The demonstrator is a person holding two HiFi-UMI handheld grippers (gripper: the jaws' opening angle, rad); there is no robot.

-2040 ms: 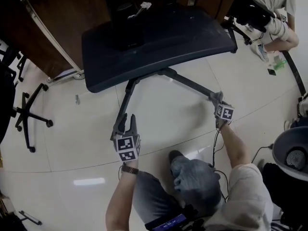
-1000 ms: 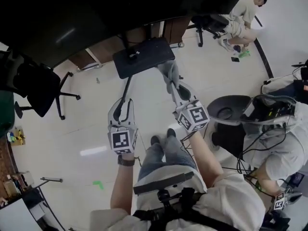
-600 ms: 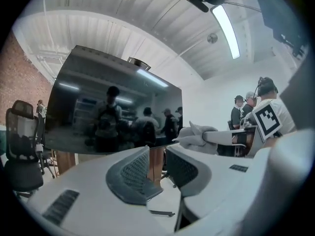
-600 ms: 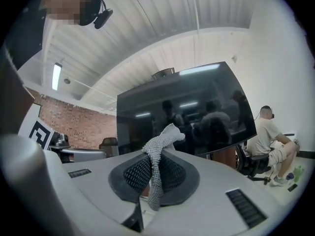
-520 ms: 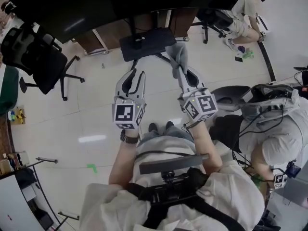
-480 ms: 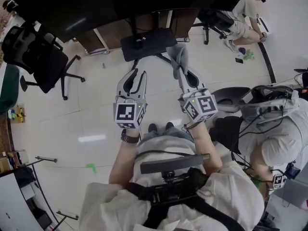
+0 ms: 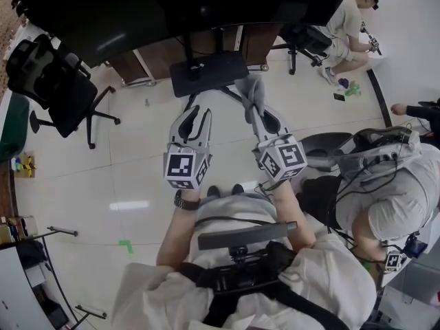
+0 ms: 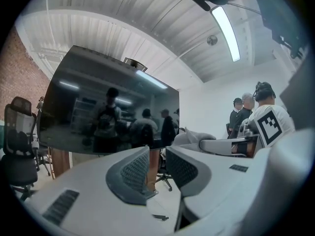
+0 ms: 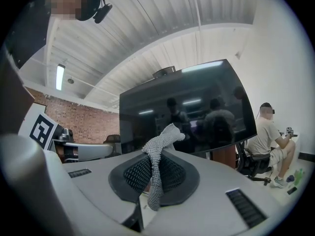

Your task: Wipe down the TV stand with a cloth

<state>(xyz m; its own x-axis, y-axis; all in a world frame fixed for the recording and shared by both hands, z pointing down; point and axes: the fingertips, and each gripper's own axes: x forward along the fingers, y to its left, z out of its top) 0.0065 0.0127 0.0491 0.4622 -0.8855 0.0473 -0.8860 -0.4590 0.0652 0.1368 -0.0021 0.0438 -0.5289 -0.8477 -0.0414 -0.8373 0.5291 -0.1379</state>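
Now the right gripper (image 7: 256, 113) pinches the cloth (image 7: 249, 90) near the TV stand (image 7: 206, 71), ready for wiping; the left gripper (image 7: 195, 113) has jaws apart, empty.

The head view looks steeply down onto the pale tiled floor (image 7: 82, 177). Each gripper view sits close behind its own jaws, facing forward toward the large black television screen (image 8: 108, 107), which all three share.
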